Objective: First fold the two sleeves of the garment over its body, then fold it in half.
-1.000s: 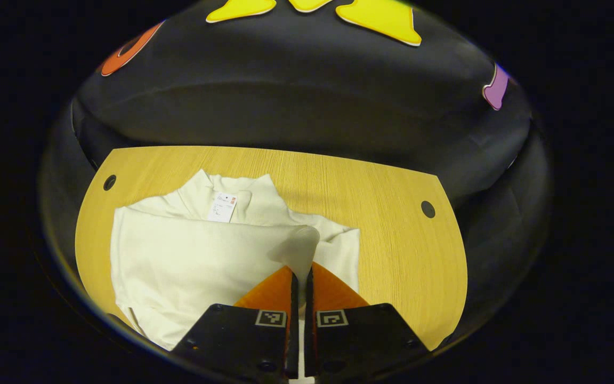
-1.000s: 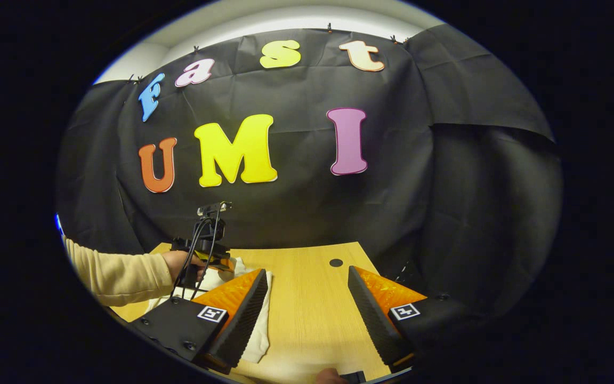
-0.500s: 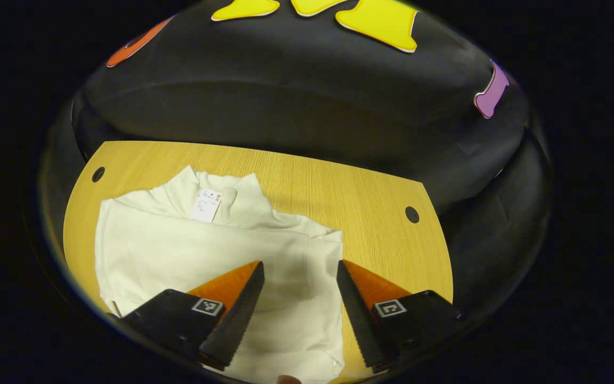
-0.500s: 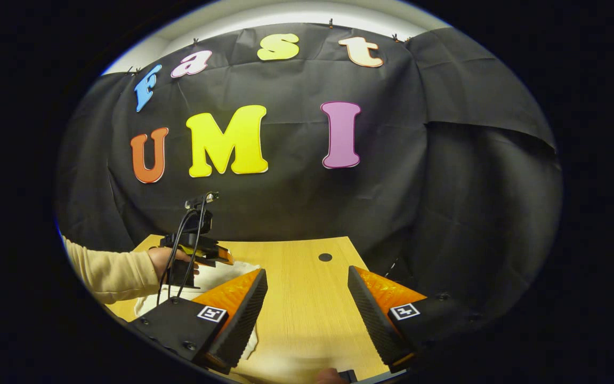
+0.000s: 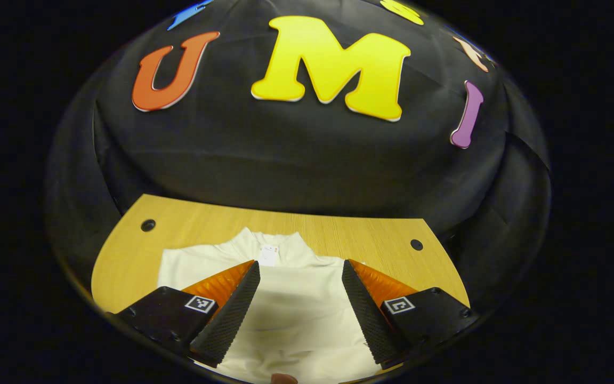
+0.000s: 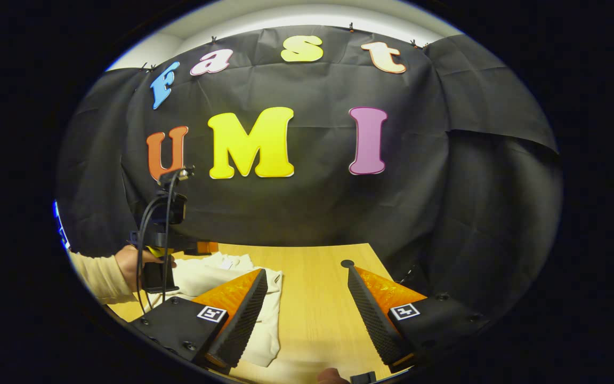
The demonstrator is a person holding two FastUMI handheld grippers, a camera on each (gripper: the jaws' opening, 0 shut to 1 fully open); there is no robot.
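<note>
While the white garment (image 5: 296, 304) lies low in frame, left gripper (image 5: 300, 306) is spread above it. Right gripper (image 6: 307, 314) gapes over bare table (image 6: 312, 288), lower centre.

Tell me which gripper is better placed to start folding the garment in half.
Probably left: the left gripper hangs open directly over the white garment, while the right gripper is open over bare table beside it.
</note>
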